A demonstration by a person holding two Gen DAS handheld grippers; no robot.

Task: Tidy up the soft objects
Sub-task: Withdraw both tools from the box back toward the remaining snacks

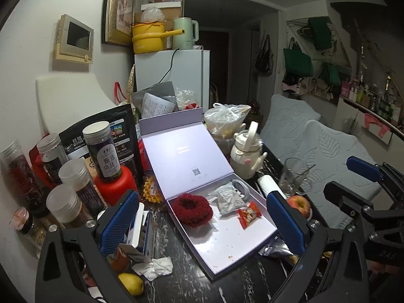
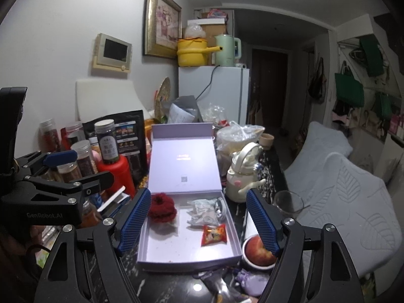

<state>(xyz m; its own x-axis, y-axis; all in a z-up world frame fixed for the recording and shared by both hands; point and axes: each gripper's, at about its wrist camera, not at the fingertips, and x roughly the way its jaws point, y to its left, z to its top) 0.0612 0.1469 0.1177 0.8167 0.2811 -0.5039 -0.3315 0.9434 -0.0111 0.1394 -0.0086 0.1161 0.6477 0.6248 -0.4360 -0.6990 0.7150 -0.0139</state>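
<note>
- One open box (image 2: pixel 151 250) is seen lying on the dark tabletop (image 1: pixel 181 285), with its lid (image 2: pixel 184 161) standing up at the back.
- Four things are counted inside the box: one fluffy red ring (image 2: pixel 162 208), one crumpled white packet (image 2: pixel 202 213), one coil of white cable (image 2: pixel 220 208) and one red snack packet (image 2: pixel 214 234).
- The red ring is found in the back left corner, touching the left wall; the snack packet lies near the right wall.
- The front half of the box floor is left bare.
- Two claws are seen. The left claw (image 1: pixel 202 224) is held spread wide above the box, with nothing between its blue pads (image 1: pixel 118 222).
- The right claw (image 2: pixel 197 224) is spread wide too, and nothing is pinched by it.
- One apple (image 2: pixel 260 250) is seen just beside the right edge of the box, and one glass (image 2: pixel 287 203) behind it.
- One cream kettle (image 2: pixel 242 176) stands near the back right corner.
- Several jars (image 1: pixel 63 202) are crowded along the left side.
- One yellow fruit (image 1: pixel 131 284) lies near the front edge.
</note>
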